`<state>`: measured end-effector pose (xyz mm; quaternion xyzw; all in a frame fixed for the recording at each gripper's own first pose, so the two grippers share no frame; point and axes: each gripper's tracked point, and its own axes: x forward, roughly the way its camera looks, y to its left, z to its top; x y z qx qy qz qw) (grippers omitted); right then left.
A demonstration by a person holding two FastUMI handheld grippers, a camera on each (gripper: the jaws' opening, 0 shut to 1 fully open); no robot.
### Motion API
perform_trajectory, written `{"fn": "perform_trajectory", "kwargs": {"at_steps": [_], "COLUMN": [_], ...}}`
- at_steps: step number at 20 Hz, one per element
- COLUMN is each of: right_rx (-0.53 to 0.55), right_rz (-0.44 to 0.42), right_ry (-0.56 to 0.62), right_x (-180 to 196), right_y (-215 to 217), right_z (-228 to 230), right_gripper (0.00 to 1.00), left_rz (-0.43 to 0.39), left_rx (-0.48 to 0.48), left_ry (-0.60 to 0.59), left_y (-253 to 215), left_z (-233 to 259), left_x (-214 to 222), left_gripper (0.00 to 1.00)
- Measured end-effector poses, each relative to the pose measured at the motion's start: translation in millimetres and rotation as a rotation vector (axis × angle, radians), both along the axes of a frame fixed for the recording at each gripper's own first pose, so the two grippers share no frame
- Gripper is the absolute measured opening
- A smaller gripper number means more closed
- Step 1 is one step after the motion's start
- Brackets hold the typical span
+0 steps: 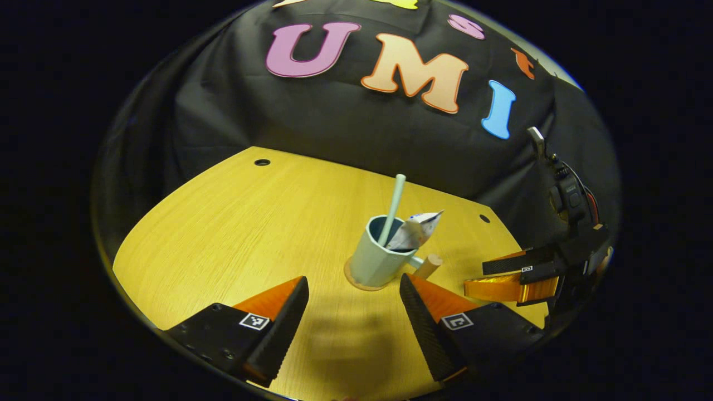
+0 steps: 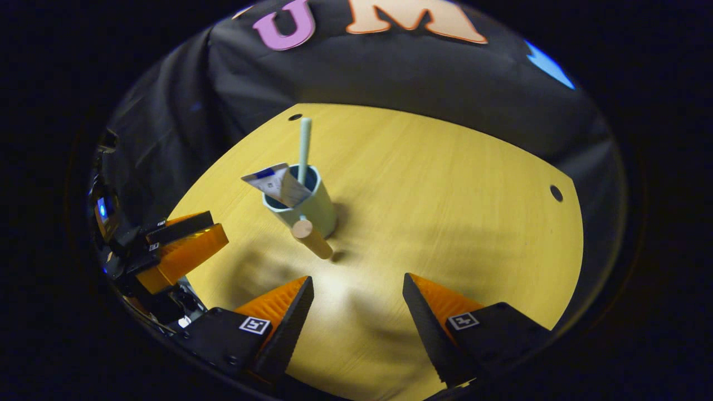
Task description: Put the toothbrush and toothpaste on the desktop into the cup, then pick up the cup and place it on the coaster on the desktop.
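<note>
A pale green cup (image 1: 374,257) stands upright on a thin brown coaster (image 1: 361,285) on the wooden desktop (image 1: 234,223). In the cup a light toothbrush handle (image 1: 393,207) sticks up, and a white toothpaste tube (image 1: 416,229) leans beside it. The cup's wooden handle (image 1: 428,266) points to the right. My left gripper (image 1: 353,281) is open just in front of the cup, not touching it. In the right gripper view the cup (image 2: 312,209), toothbrush (image 2: 303,146), toothpaste (image 2: 277,184) and handle (image 2: 312,238) lie ahead of my open right gripper (image 2: 357,279).
The right gripper (image 1: 521,278) shows right of the cup in the left gripper view. The left gripper (image 2: 184,248) shows at the left of the right gripper view. Small round holes (image 1: 262,162) (image 2: 556,192) mark the desktop near its back edge, with the black cloth wall behind.
</note>
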<state>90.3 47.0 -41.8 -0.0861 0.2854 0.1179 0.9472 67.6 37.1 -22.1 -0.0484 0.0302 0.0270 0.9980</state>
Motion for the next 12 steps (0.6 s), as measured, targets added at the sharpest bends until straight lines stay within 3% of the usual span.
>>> {"fn": "perform_trajectory", "kwargs": {"at_steps": [4,5,6,12], "right_rx": [0.082,0.093,0.106,0.183], "right_rz": [-0.145,-0.178,-0.202,-0.323], "right_ry": [-0.074,-0.098,-0.117,-0.209], "right_x": [-16,-19,-24,-46], "right_y": [-44,-53,-62,-85], "right_z": [14,19,25,34], "right_gripper": [1.0,0.96,0.99,0.96], "left_rz": [-0.059,-0.072,-0.082,-0.146], "left_rx": [0.028,0.026,0.023,0.059], "left_ry": [0.038,0.049,0.055,0.09], "left_y": [-12,-14,-16,-26], "left_z": [1,2,2,-4], "left_x": [0,-1,0,0], "left_gripper": [0.95,0.95,0.95,0.95]}}
